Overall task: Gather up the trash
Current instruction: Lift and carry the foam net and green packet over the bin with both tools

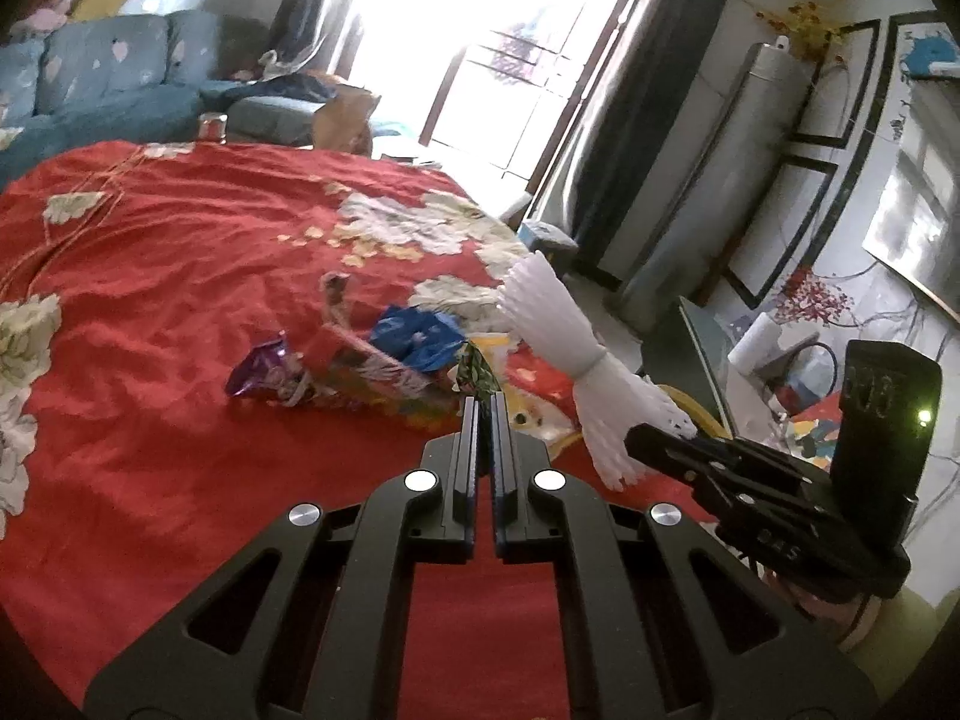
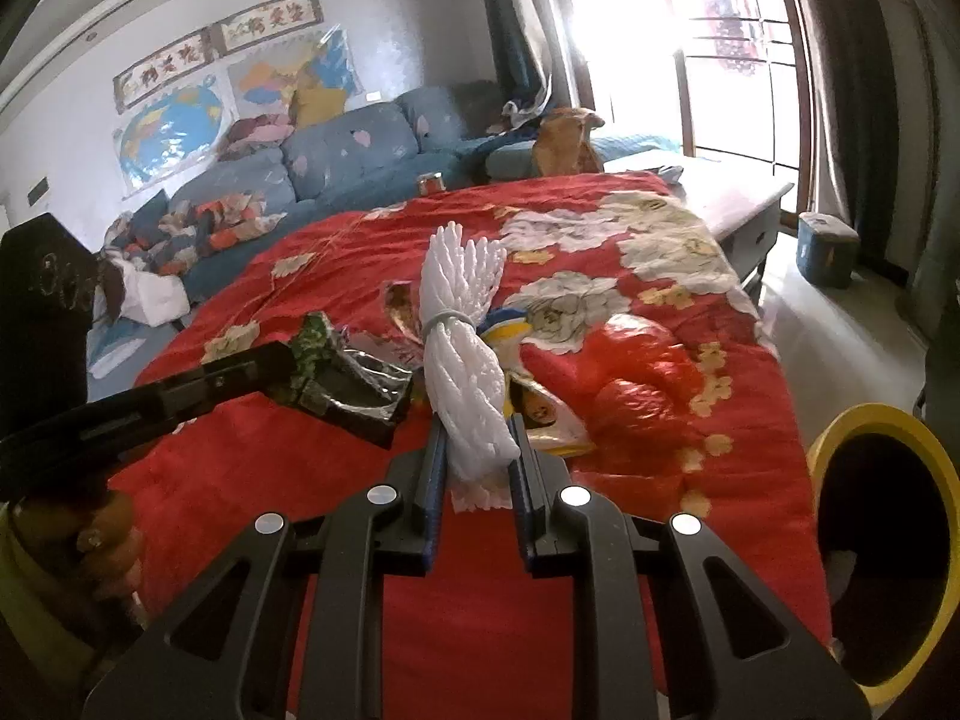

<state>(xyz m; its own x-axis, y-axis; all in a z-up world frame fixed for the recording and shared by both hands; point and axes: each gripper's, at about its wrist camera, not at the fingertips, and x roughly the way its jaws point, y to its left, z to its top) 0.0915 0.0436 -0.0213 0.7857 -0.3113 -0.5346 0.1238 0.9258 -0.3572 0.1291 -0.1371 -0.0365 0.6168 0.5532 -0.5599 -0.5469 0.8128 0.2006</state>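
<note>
My left gripper (image 1: 485, 399) is pinching a green-patterned foil wrapper (image 2: 336, 372), its jaws clenched flat on one edge so the wrapper is hanging off the tips above the red bedspread (image 1: 180, 276). My right gripper (image 2: 477, 456) is clamping a white foam net sleeve (image 2: 465, 360), bound at its waist by a band; the sleeve is standing up and away from the jaws, its long axis running nearly in line with the fingers.

Both pieces are clear of the cloth, I judge, so what matters now is where the bin lies. The yellow-rimmed bin (image 2: 864, 432) is sitting off the near right corner of the bed, below the level of the cover, its dark mouth turned toward my right side. My right hand is plainly the nearer one; the left would be crossing over it to get there.

More trash is lying ahead on the bed: a purple wrapper (image 1: 264, 369), a blue bag (image 1: 420, 336) and a red plastic bag (image 2: 630, 372). The room between bed edge and bin looks open, though the sleeve is sticking out far and could be catching the rim.
</note>
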